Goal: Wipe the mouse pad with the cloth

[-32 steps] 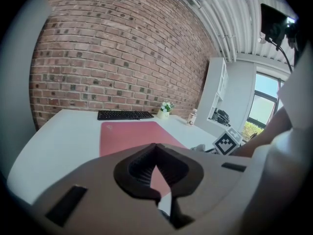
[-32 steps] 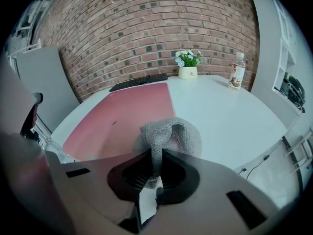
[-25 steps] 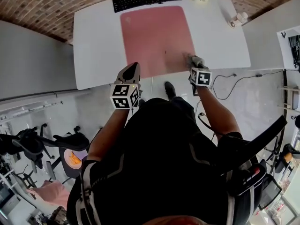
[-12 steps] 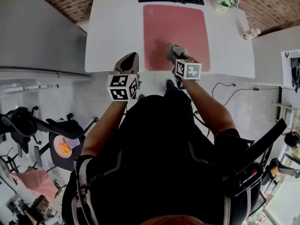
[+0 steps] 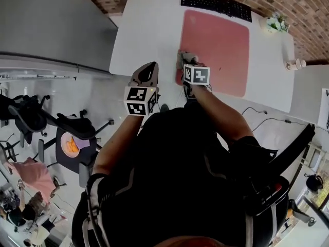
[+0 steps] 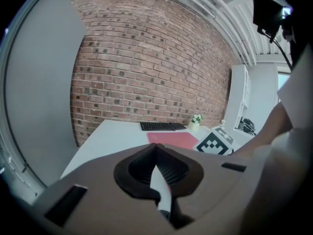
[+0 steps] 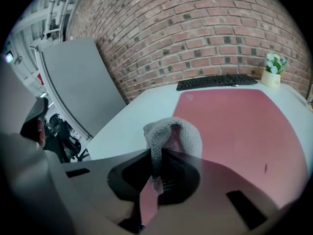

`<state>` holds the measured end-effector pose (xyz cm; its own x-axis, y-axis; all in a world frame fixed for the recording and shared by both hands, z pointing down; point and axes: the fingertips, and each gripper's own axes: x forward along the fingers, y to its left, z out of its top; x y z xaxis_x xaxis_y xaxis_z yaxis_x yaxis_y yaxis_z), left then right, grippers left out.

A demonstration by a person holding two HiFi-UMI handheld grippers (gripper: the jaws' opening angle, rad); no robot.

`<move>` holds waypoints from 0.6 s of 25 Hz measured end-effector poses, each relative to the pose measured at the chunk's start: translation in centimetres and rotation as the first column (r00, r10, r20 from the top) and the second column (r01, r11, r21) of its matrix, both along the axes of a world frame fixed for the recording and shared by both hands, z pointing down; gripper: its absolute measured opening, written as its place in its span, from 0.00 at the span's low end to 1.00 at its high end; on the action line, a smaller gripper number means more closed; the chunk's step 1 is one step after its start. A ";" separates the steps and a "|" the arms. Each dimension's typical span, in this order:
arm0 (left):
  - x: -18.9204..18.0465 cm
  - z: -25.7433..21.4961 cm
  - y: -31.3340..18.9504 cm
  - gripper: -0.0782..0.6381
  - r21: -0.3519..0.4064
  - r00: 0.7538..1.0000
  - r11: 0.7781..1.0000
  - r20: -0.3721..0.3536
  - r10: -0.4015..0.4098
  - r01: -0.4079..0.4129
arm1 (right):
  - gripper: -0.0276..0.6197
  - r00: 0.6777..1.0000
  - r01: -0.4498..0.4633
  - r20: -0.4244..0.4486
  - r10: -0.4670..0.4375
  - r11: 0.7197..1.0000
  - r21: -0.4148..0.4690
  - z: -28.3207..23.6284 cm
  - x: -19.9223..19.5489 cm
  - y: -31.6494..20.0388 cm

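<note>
Shows the right tongs [image 7: 159, 153] clamped on a fold of the grey cloth [image 7: 172, 131], with the loose loop standing ahead of the tips over the near left edge of the pink mouse pad [image 7: 234, 121], right at the border with the white counter [image 5: 144, 30]. Cannot tell from either view whether touching the pad or hovering just above it. Shows the left tongs [image 6: 156, 148] shut together on nothing, held at the near edge of the counter, apart from the pad and taking no part. Places the keyboard [image 5: 216, 3] just beyond the far edge of the pad and a small flower pot [image 5: 275, 22] near its far right corner. Likely risks, judged from this pose: wiping mostly bare counter instead of pad, owing to a start on the border; dragging or rucking the unbraced pad toward the keyboard, owing to downward pressure from one side only; loss of the cloth from the narrow pinch under friction; scraping of hard tips on the pad, owing to little cloth beneath them; knocking the flower pot on a long stroke to the far right.
</note>
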<state>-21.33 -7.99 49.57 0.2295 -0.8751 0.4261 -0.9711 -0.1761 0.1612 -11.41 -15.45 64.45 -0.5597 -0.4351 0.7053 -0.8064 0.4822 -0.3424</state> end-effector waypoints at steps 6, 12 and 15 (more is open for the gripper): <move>0.7 0.1 -1.1 0.11 -0.014 1.000 1.000 0.017 0.020 -0.020 | 0.09 0.998 0.053 -0.035 -0.054 0.998 -0.036 1.9 -1.2 -0.5; 1.8 1.1 -2.2 0.11 -0.033 1.000 0.999 -0.008 0.027 -0.027 | 0.09 1.000 0.021 -0.009 -0.021 0.998 -0.067 2.1 0.3 -0.8; 2.5 1.3 -3.0 0.11 -0.034 0.999 0.998 -0.005 0.045 -0.046 | 0.09 1.000 0.001 -0.009 -0.002 0.998 -0.064 2.3 1.6 -1.4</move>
